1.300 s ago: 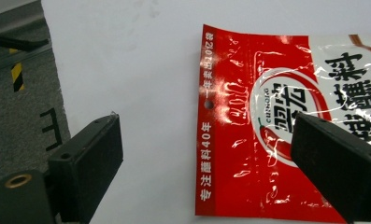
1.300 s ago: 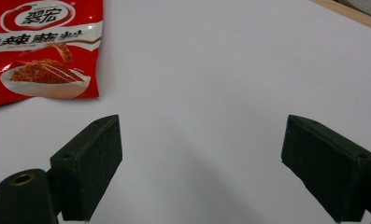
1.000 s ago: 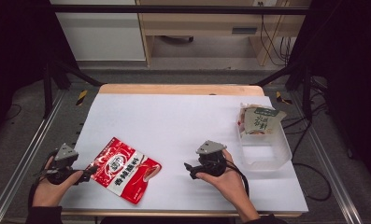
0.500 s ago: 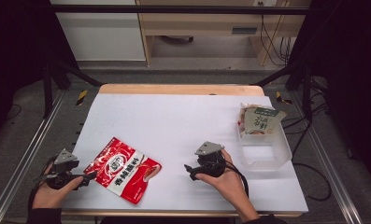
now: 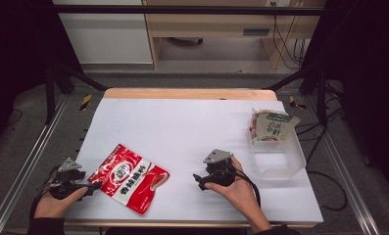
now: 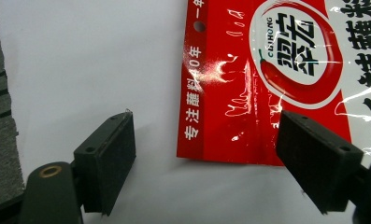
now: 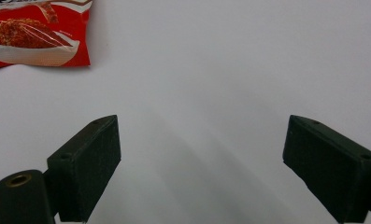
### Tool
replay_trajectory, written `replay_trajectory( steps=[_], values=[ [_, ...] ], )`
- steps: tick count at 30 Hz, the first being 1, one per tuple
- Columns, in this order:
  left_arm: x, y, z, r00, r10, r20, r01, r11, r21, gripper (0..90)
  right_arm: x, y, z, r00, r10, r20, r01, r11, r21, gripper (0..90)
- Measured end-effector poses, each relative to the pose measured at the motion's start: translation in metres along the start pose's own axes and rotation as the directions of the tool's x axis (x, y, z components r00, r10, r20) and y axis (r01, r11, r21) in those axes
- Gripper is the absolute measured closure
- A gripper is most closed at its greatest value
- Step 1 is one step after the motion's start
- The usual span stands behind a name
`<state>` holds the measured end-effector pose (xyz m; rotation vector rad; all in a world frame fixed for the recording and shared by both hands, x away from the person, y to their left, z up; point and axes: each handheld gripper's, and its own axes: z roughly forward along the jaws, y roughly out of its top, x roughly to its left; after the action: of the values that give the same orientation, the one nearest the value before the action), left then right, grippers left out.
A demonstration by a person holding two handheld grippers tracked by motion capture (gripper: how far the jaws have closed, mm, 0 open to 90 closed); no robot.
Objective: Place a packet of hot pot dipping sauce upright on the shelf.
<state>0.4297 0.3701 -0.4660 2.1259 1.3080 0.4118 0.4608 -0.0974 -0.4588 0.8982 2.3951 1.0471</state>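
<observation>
Left tongs (image 6: 204, 154) closing around the glossy red foil sachet (image 6: 267, 79).
Both tongs stood released, right tongs (image 7: 202, 154) idle; the slick, flat edge might slip along the white worktop (image 5: 182, 127).

Red packet (image 5: 129, 177), clear tub (image 5: 278, 155) on white table (image 5: 182, 127)

Light: bright overhead on the white table (image 5: 182, 127); surroundings dark.
Glare: streaks on the red packet (image 6: 248, 93).
Focus: high view soft.
</observation>
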Motion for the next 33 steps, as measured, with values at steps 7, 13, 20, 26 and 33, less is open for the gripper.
replay_trajectory(
  steps=[7, 13, 20, 26, 33],
  values=[
    [-0.002, 0.0, 0.002, 0.9999, 0.005, 0.01, -0.005, 0.9999, 0.01, 23.1, 0.0, 0.0, 0.001, 1.0, -0.003, -0.002, 0.003, 1.0, 0.006, 12.0],
    [-0.004, 0.001, 0.002, 0.9997, 0.01, 0.023, -0.01, 0.9999, 0.007, 25.7, 0.0, 0.0, 0.001, 1.0, -0.005, -0.002, 0.005, 1.0, 0.007, 12.0],
    [-0.006, 0.002, 0.0, 0.9986, 0.018, 0.049, -0.018, 0.9998, -0.001, 33.6, 0.0, -0.001, 0.001, 0.9999, -0.011, 0.002, 0.011, 1.0, 0.014, 12.1],
    [-0.01, 0.004, -0.004, 0.9978, 0.011, 0.065, -0.01, 0.9998, -0.02, 38.9, 0.0, -0.001, 0.001, 0.9998, -0.019, 0.003, 0.019, 1.0, 0.021, 12.0],
    [-0.009, 0.005, -0.008, 0.9941, -0.009, 0.108, 0.014, 0.999, -0.043, 47.5, 0.001, -0.001, 0.002, 0.9998, -0.021, 0.002, 0.021, 0.999, 0.026, 12.1]
  ],
)
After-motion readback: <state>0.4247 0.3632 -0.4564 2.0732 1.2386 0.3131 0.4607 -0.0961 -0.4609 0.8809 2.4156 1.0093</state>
